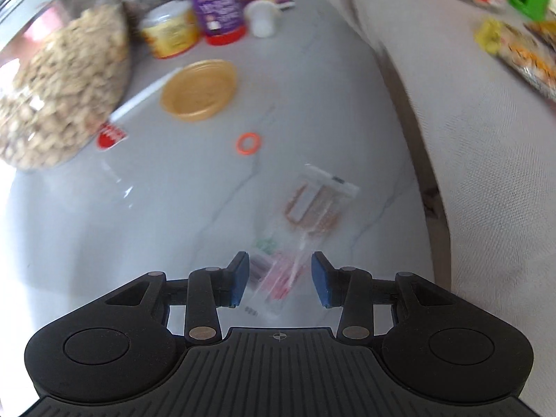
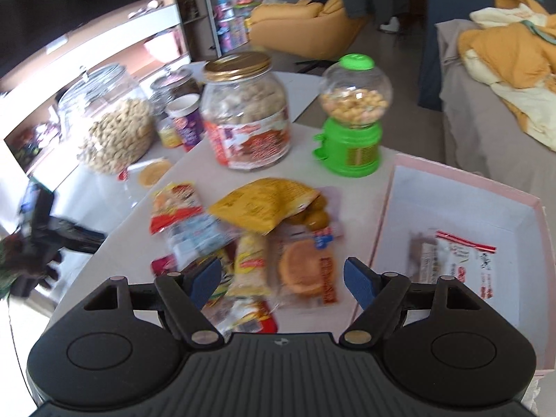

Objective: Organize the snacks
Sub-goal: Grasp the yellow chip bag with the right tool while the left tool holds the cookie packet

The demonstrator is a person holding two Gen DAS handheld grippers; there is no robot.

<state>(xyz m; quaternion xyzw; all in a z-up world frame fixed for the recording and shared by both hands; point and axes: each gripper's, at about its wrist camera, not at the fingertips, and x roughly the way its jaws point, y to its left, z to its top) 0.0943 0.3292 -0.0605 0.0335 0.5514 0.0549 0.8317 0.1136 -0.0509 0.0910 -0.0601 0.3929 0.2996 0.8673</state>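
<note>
In the left wrist view my left gripper (image 1: 280, 278) is open above a clear snack packet (image 1: 305, 219) that lies on the grey marble table (image 1: 215, 208); nothing is held. In the right wrist view my right gripper (image 2: 282, 279) is open and empty above a pile of snack packets: a round cake packet (image 2: 305, 271), a yellow bag (image 2: 264, 205), a red and white packet (image 2: 175, 208). A pink-rimmed white box (image 2: 462, 205) at the right holds one red-striped packet (image 2: 451, 260).
A large jar of peanuts (image 1: 59, 93) (image 2: 114, 128), a gold lid (image 1: 199, 90), an orange ring (image 1: 247, 143), a purple cup (image 1: 217, 3) and a small yellow tub (image 1: 170, 33) stand at the left. A gold-lidded jar (image 2: 246, 111) and green candy dispenser (image 2: 351, 118) stand behind the pile. A beige cloth (image 1: 486, 173) covers the right.
</note>
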